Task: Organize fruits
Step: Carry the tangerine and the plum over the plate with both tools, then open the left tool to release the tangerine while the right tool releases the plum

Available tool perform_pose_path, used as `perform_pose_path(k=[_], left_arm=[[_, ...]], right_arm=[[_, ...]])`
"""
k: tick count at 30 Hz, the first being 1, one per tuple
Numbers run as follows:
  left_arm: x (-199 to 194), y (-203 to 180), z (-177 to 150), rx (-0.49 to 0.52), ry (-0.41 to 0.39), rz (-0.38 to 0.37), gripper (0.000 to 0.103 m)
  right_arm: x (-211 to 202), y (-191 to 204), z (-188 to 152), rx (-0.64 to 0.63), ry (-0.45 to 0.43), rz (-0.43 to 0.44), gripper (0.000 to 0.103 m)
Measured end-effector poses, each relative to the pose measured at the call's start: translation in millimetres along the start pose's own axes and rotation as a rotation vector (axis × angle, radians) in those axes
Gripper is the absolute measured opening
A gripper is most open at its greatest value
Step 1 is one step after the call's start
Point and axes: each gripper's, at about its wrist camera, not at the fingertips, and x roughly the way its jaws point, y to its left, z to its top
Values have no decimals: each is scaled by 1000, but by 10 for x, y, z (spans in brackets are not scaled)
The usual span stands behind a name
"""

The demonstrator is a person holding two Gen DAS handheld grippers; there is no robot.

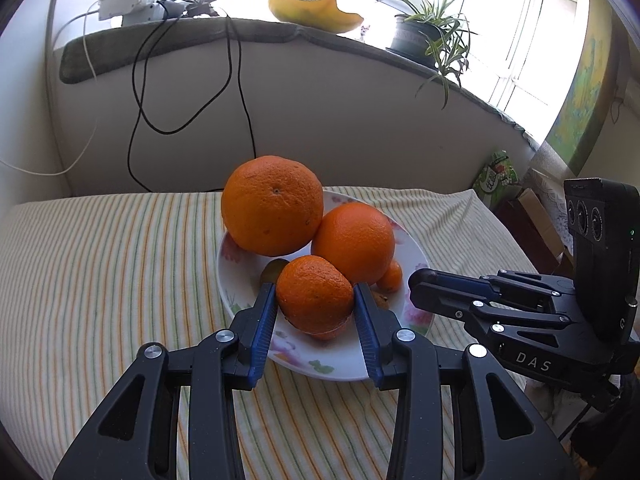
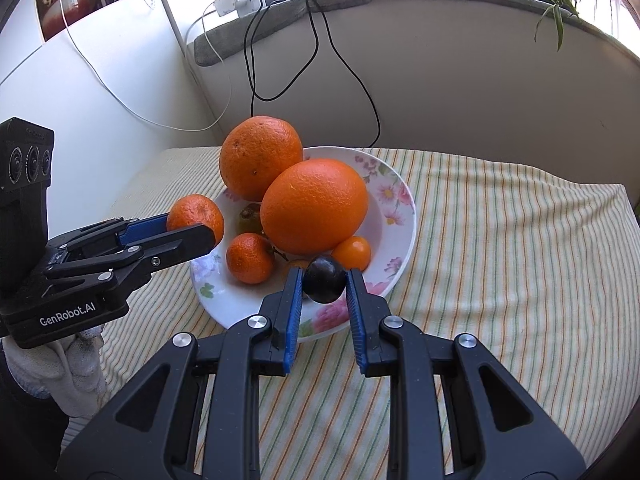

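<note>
So both grippers have fruit in them right now. The left gripper (image 1: pixel 315 300) is clamped on a small bumpy orange mandarin (image 1: pixel 315 296), pads pressed on its two sides, held above the near left rim of the white floral ceramic plate (image 1: pixel 348 364). The right gripper (image 2: pixel 324 284) is squeezing a small dark purple round fruit (image 2: pixel 325 279), maybe a plum or a grape, hard to say, right over the plate's near edge.

Everything else sits on the plate, which is on the striped cloth-covered table (image 2: pixel 500 260): two big oranges, the rough-skinned one (image 2: pixel 260 156) toward the back and the smoother one (image 2: pixel 314 206) leaning against it in front, plus a second small mandarin (image 2: pixel 250 258) and a tiny orange kumquat-like fruit (image 2: pixel 352 252) near the front.

The thing that matters for the next move, I'd guess: each held fruit lies dead ahead between its own fingers, and the grippers flank the plate's near edge, left one on the left side, right one toward the middle. So each could set down or carry off on its own side without crossing.

Hard to make out: there's something greenish-brown (image 2: pixel 250 218) tucked between the oranges, mostly hidden. And I can't tell whether either held fruit touches the plate.
</note>
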Motion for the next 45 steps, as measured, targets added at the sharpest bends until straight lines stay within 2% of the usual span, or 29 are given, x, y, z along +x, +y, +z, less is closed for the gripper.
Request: perform_pose_path(k=[8,10,12,13,14,16,19,21,23,45], left_arm=[[-8,-23,15,8,-3,5,38],[-22,-26,22,5,-9,3,46],[-46,-36,33,6,-19,7,50],[-59,-38,38,6,-21,6,50],[-72,-37,44,6,-24,8,51],[-95,-34,55,7,-29,15,58],[-129,-22,60,1,-38,18,60],[-145,-17,60,-2,-40,22,63],[-159,-19,56,-3,-42,23,63],[-504,78,-1,-19,-92,46,63]], right_arm=[[-24,21,18,-13,-13,-16,23],[-29,24,24,-18,-12,-18,23],[-35,27,26,-23,-12,-25,24],[-39,26,26,-23,-14,-29,33],[-49,23,25,-23,-20,-34,50],[-90,15,23,-22,-43,-44,65],[-130,10,34,-24,-54,-47,65],[-138,8,37,-25,-52,-45,69],[-165,5,28,-24,-64,-52,78],[-297,219,-7,-36,-76,-42,78]])
